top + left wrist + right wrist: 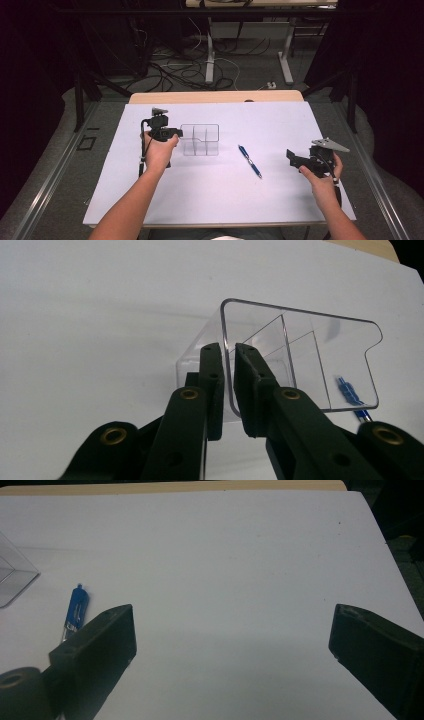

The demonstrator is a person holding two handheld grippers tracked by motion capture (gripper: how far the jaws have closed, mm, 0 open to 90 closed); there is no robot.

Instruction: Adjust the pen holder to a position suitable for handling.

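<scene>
- High view, far left: the left gripper [172, 133] sits at the left end of the clear organizer [200, 139], which stands on the white table [215, 200] a little left of center.
- Left gripper view: its 2 jaws straddle the organizer's near wall, 1 inside and 1 outside. A slim gap shows on either side of the plastic, so the pads look barely off it; I read this as loose rather than clamped.
- The organizer [300, 360] is upright, open at the top, with thin dividers that split it into compartments. All of them look empty.
- Next to the right lies the blue pen [250, 161], flat on the table, slanted, apart from the organizer and not touched by either gripper. Through the clear wall, the left gripper view catches it too [350, 395].
- Far right: the right gripper [295, 159] hangs over bare table, well apart from the pen. In the right gripper view its jaws stand wide apart with nothing between them, and the pen [76, 611] lies off to their left.
- Judged from this, the work is at an early stage: the organizer seems placed or steadied, while the pen is not yet picked up and likely belongs in 1 compartment.
</scene>
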